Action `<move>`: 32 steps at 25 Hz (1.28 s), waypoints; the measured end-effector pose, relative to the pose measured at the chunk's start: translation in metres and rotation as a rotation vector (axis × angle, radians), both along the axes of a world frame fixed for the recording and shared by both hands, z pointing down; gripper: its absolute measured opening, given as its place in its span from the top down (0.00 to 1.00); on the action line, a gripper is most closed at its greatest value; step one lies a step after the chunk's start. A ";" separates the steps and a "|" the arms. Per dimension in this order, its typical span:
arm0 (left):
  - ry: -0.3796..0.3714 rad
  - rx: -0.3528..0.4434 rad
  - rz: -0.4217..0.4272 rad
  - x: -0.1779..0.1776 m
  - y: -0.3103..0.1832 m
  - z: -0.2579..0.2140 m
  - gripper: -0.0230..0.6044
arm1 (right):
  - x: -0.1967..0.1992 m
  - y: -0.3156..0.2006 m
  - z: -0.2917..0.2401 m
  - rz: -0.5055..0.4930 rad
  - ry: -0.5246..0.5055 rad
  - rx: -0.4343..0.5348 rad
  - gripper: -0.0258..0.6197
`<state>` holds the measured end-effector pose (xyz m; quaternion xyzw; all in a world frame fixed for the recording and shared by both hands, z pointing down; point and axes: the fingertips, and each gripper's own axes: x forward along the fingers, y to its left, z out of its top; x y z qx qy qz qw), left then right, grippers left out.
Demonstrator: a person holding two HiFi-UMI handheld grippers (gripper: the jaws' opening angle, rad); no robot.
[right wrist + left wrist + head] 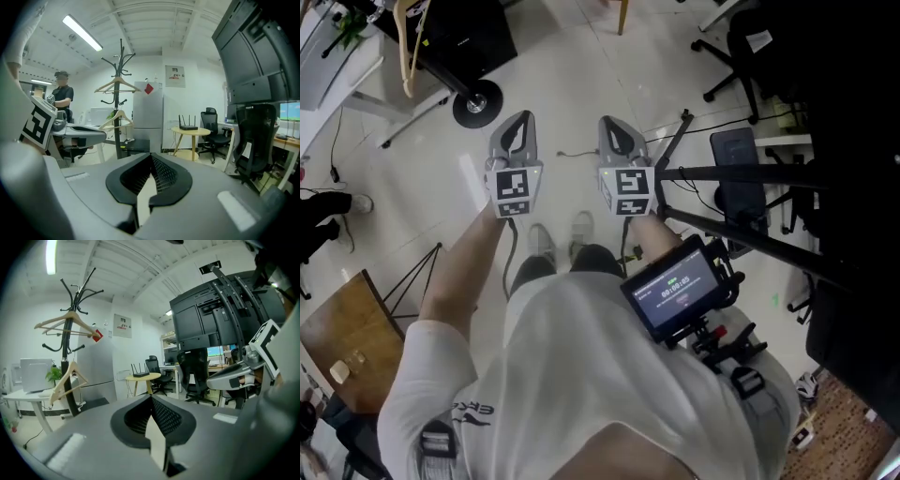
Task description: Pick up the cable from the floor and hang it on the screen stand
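- Left gripper (518, 122): jaws clenched together, nothing between them.
- Right gripper (615, 127): jaws also pressed closed and empty; it sits at 3 o'clock of the left one.
- Cable (575, 153): thin dark line on the pale floor (562, 75), between the two grippers, at 12 o'clock from the shoes (542, 242).
- Screen stand (741, 174): black bars at 3 o'clock of the right gripper.

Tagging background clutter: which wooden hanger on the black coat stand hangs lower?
The light wooden hanger at mid-pole on the black coat stand. The other wooden hanger hangs up by the top hooks.
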<state>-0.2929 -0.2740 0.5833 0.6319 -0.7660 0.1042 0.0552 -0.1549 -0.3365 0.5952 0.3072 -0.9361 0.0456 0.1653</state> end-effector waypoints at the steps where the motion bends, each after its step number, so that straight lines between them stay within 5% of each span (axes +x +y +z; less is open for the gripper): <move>1: 0.004 -0.009 0.002 0.000 -0.003 0.016 0.96 | -0.002 -0.002 0.017 -0.005 0.006 -0.008 0.94; 15: 0.082 -0.198 0.057 -0.003 -0.024 0.350 0.96 | -0.002 -0.011 0.353 -0.042 0.115 -0.188 0.94; 24: 0.080 -0.246 0.132 -0.009 -0.048 0.543 0.96 | -0.012 -0.023 0.542 -0.076 0.134 -0.198 0.94; 32: 0.125 -0.363 0.208 -0.002 -0.049 0.700 0.96 | -0.017 -0.019 0.685 -0.138 0.204 -0.223 0.89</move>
